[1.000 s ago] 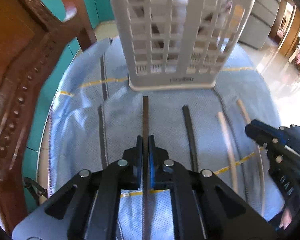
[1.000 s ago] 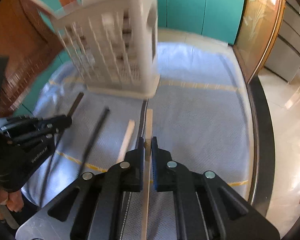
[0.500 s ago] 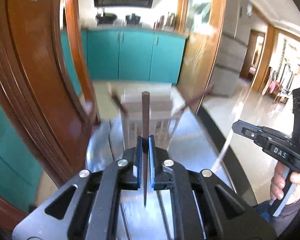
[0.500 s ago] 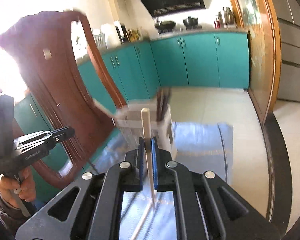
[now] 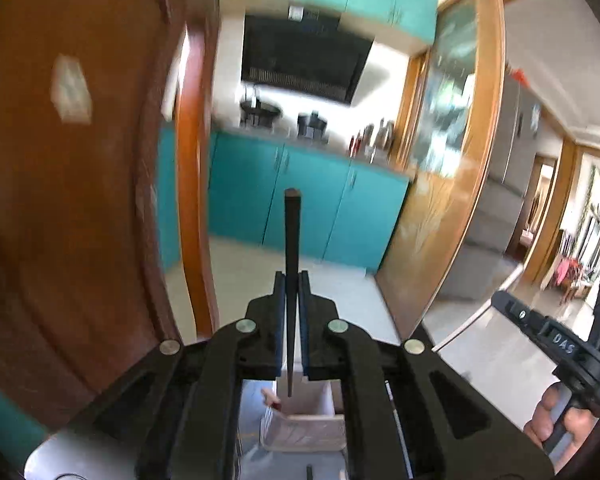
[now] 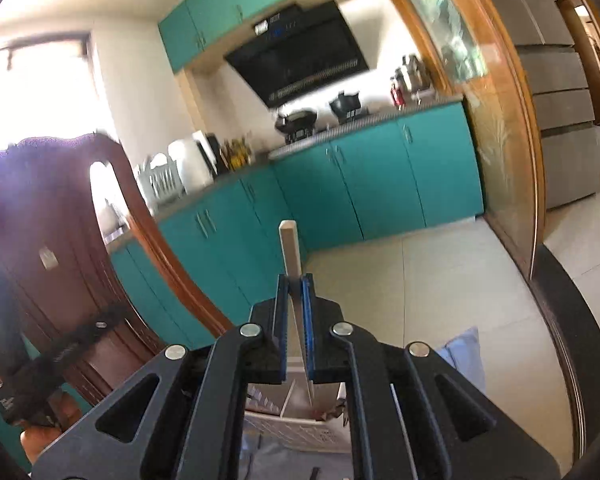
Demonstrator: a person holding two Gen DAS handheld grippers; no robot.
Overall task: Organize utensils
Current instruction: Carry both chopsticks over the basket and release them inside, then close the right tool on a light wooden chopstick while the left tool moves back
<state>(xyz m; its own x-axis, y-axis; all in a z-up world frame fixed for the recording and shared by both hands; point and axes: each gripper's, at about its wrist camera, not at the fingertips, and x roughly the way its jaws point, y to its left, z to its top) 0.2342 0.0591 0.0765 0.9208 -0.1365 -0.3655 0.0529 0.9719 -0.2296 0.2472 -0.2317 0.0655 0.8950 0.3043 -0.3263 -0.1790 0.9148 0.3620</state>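
Above the white basket (image 5: 312,420), left gripper (image 5: 292,284) clamped on a dark chopstick (image 5: 291,240), right gripper (image 6: 296,288) clamped on a pale chopstick (image 6: 291,248), both sticks upright

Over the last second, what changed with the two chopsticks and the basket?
Both hand-held grippers lifted their chopsticks off the cloth and tipped them upright. The dark chopstick in the left hand-held gripper and the pale chopstick in the right hand-held gripper now hang over the white basket. Both grips stayed shut.

Basket (image 5: 304,428) below left claw (image 5: 291,292); right claw (image 5: 540,332) to right.
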